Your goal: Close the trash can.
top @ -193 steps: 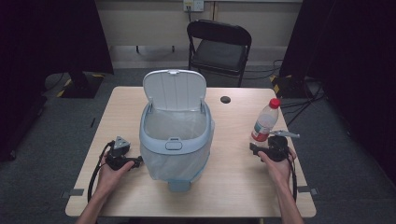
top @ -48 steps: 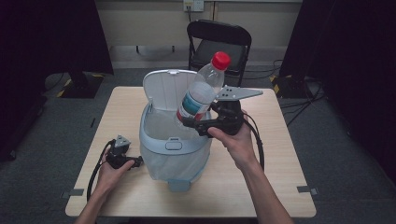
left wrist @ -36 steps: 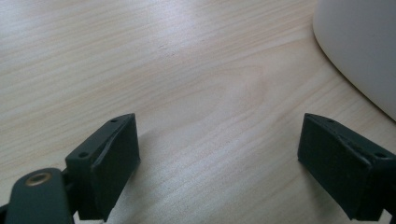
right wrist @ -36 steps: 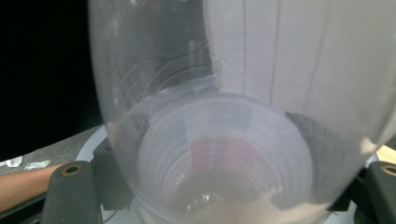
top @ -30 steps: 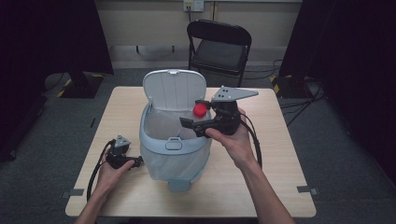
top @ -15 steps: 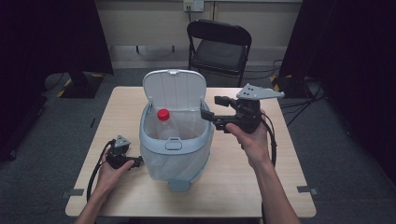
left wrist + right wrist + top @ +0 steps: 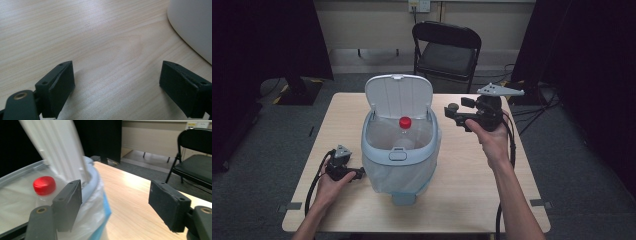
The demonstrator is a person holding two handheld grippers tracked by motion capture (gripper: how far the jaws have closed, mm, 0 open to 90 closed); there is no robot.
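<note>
One wooden tabletop (image 7: 462, 175) is seen from above, and a folding chair (image 7: 447, 50) is set beyond its far edge. Near the middle of the tabletop a pale blue bin (image 7: 399, 150) is stood, lined with a clear bag, and its lid (image 7: 398, 95) is raised upright at the far side. Inside the bin a clear plastic bottle (image 7: 404, 131) is seen standing with its red cap (image 7: 405, 122) uppermost, below the rim and toward the far wall; in the right gripper view the red cap (image 7: 44, 185) is shown just inside the rim.

To the right of the bin the right tool (image 7: 451, 111) is held above the tabletop, pointed left toward the bin and apart from it. Its jaws are spread wide with nothing between them, and they have just been opening a little further.

At the near left the left tool (image 7: 360, 173) is rested on the tabletop, just beside the bin's lower wall. Its jaws are also parted wide over bare wood, as is shown in the left gripper view, where the bin's wall (image 7: 192, 25) is seen at the right edge.
</note>
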